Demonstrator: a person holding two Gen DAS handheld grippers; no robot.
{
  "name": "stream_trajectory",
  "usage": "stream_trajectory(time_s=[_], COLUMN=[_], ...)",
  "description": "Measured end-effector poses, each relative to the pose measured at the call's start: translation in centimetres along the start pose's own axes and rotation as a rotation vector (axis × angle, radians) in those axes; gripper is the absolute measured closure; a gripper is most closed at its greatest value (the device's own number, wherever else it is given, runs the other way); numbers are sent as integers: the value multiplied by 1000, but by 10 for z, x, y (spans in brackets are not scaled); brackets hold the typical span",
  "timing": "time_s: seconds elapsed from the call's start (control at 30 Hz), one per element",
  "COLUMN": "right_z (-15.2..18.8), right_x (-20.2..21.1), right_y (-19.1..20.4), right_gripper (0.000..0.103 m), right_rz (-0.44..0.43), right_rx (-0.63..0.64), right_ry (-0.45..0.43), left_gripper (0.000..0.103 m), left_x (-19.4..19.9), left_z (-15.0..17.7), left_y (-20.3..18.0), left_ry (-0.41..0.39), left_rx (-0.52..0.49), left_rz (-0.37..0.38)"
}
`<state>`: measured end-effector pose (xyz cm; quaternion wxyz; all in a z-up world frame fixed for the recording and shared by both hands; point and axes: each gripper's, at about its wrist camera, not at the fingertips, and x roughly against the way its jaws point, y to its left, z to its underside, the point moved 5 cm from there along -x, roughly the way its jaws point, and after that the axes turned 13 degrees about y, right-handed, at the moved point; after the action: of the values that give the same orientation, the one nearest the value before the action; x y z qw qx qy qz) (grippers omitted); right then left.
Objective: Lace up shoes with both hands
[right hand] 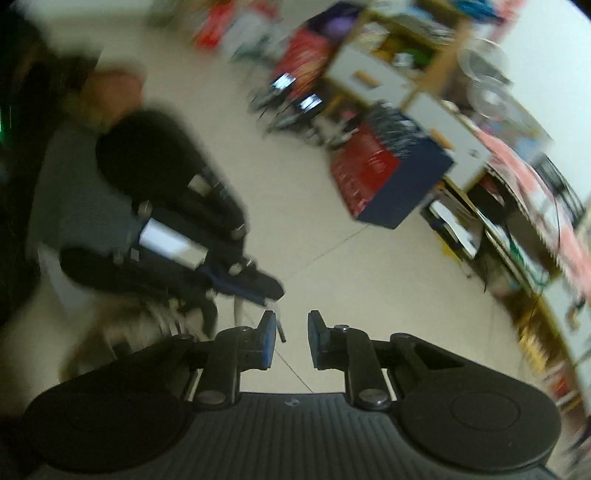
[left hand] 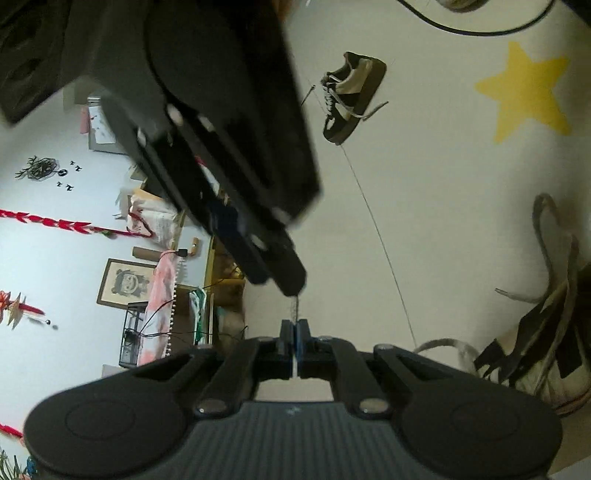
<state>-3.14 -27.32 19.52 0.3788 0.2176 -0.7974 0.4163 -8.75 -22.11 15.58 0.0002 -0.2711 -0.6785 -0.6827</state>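
My left gripper (left hand: 294,330) is shut on the grey tip of a shoelace (left hand: 294,308), which sticks up from between its jaws. The lace runs from the brown and cream shoe (left hand: 535,354) lying at the lower right on the pale floor. My right gripper (left hand: 291,284) reaches in from the upper left, blurred, its fingertips just above that lace tip. In the right wrist view my right gripper (right hand: 291,332) stands open, and the lace tip (right hand: 281,332) hangs beside its left finger, not pinched. The left gripper (right hand: 271,291) is just beyond, over the blurred shoe (right hand: 162,317).
A second shoe (left hand: 349,98) lies farther off on the floor, near a yellow star (left hand: 524,92) and a black cable (left hand: 480,31). Boxes (right hand: 388,173) and cluttered shelves (right hand: 517,221) line the room's edge. A person's hand (right hand: 114,85) is behind the left gripper.
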Motion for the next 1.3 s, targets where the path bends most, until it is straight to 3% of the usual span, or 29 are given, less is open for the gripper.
stream_trajectory(time_s=[0.1,0.23,0.33,0.5,0.57,0.6,0.63,0.67,0.73,0.8,0.87,1.0,1.07,1.17,1.3], right_z=[-7,-13,-15,-11,-7,-5,-5,-7,-11,-14,-13,-9,-4,1,3], right_x=[-11,-19,-20,-21,-25,-26,-24,-16,7,28,38,55,69,78,75], right_y=[10,20,19,13,5,-1,-11,-23,-45,-59,-59,-41,-41,-57,-85], right_gripper=[84,95,96,100,100,100,100,100,100,100,100,100,100,100,100], right_rz=[19,3,-13,-81,-92,-83,-44,25,131,181,226,333,398,482,348], right_rx=[90,162,145,-22,-107,-157,-203,-232,-280,-326,-325,-227,-209,-231,-418], right_ry=[55,97,96,78,50,31,7,-37,-144,-231,-271,-371,-412,-426,-430], left_gripper=[101,101,101,96,94,86,76,73,73,73,72,72,72,72,73], left_x=[2,3,6,6,5,4,2,0,-3,2,12,8,-3,-23,-33], left_z=[-4,-5,-3,3,12,20,33,45,75,95,104,101,96,81,64], left_y=[-3,-4,-7,-11,-3,2,8,14,20,16,0,-35,-40,-28,-21], left_ry=[-7,-7,-12,4,32,53,77,102,153,152,131,162,169,147,91], left_rx=[-5,13,34,82,188,259,351,443,649,819,880,846,879,899,964], left_rz=[18,37,53,59,108,141,186,230,340,469,550,606,669,703,812])
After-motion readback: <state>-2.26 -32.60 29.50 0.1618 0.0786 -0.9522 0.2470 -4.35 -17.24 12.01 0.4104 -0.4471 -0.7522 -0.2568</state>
